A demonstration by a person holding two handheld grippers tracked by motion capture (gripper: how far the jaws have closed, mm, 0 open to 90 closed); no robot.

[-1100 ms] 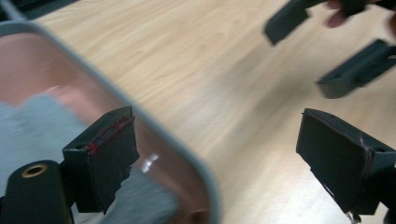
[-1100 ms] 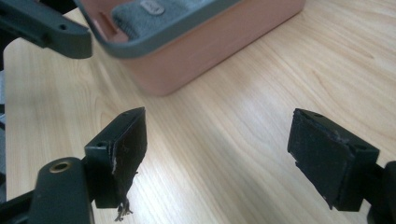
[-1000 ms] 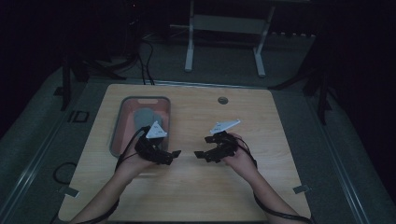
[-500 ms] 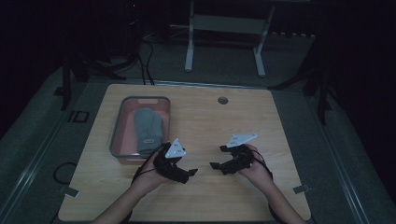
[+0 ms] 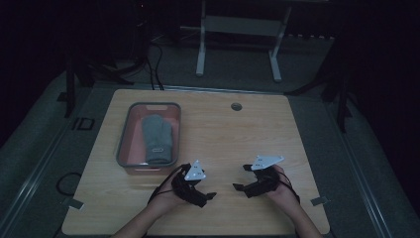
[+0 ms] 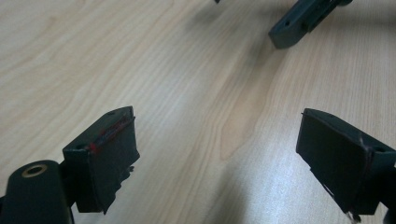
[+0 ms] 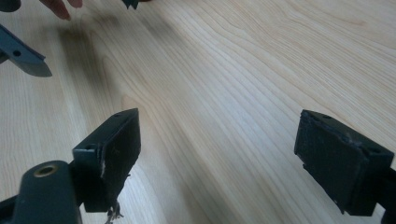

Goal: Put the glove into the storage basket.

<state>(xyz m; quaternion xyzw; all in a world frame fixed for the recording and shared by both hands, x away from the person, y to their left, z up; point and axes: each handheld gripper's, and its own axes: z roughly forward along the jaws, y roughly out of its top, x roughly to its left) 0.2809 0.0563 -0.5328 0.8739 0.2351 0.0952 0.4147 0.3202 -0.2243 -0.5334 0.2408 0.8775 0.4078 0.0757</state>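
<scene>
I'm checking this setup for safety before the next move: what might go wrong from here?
The left gripper and right gripper point at each other with open, empty jaws, low over the table; they might knock together or scrape the wood. The grey glove lies in the tray, whose near rim might catch a jaw reaching in.

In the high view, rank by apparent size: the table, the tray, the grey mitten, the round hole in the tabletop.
1. table
2. tray
3. grey mitten, lying inside the tray
4. round hole, smallest; it sits farther from the camera, but the gap is plain.
</scene>
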